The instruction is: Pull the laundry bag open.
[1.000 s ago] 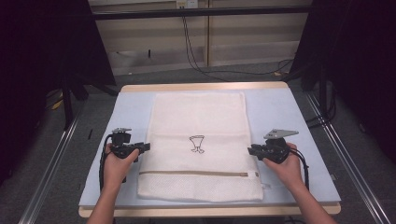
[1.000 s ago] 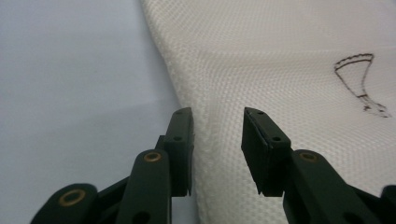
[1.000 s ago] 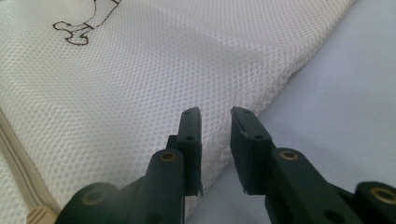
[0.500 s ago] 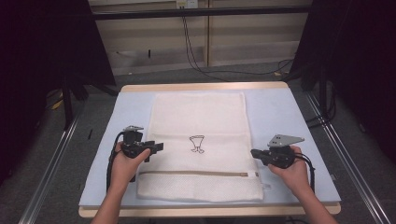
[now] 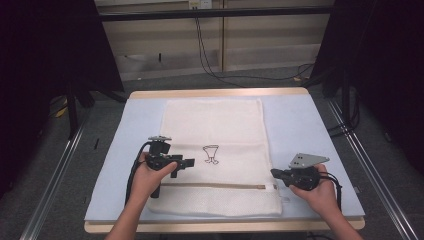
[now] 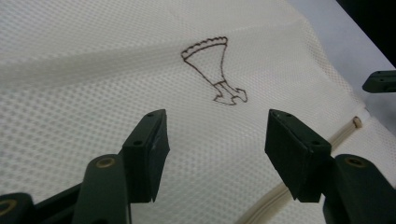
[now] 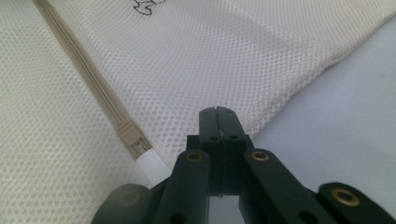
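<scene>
Right now my left gripper (image 6: 215,140) hovers over the mesh laundry bag (image 5: 215,150), jaws just opening, nothing between them, the printed emblem (image 6: 212,70) ahead. My right gripper (image 7: 217,116) is pinched shut on nothing at the bag's right edge, just beside the zipper (image 7: 88,79) and its white pull tab (image 7: 152,165). Bare blue table cover (image 5: 305,130) lies open on both sides. One bag, one zipper, two grippers.
</scene>
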{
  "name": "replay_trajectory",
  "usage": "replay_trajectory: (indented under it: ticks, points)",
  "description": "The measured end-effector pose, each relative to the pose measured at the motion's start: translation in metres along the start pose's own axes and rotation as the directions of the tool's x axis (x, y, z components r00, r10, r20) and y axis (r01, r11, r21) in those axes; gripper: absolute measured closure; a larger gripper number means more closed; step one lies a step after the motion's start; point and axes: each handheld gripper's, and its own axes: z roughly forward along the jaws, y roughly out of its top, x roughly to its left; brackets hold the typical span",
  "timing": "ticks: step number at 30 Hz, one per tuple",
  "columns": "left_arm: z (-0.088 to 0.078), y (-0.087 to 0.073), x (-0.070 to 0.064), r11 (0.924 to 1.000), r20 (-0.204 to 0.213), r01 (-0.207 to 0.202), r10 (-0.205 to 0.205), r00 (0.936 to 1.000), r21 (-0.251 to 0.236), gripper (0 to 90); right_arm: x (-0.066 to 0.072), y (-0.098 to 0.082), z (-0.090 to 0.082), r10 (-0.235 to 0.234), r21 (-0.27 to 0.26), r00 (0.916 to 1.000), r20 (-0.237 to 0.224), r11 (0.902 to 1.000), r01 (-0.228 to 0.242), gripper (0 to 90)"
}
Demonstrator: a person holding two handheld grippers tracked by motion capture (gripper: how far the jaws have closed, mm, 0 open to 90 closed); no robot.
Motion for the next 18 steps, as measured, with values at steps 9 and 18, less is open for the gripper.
replay_trajectory:
  ticks: [9,18]
  points:
    - [0.012,0.005,-0.025,0.9993,0.094,-0.030,0.028,0.9952,0.024,46.4,0.006,-0.004,-0.003,0.009,-0.001,0.9996,-0.027,1.0000,-0.009,90.0]
    - [0.036,0.005,-0.046,0.9970,0.203,0.018,-0.033,0.9786,0.075,52.5,0.012,-0.008,0.001,0.011,0.019,0.9983,-0.058,0.9998,-0.009,90.0]
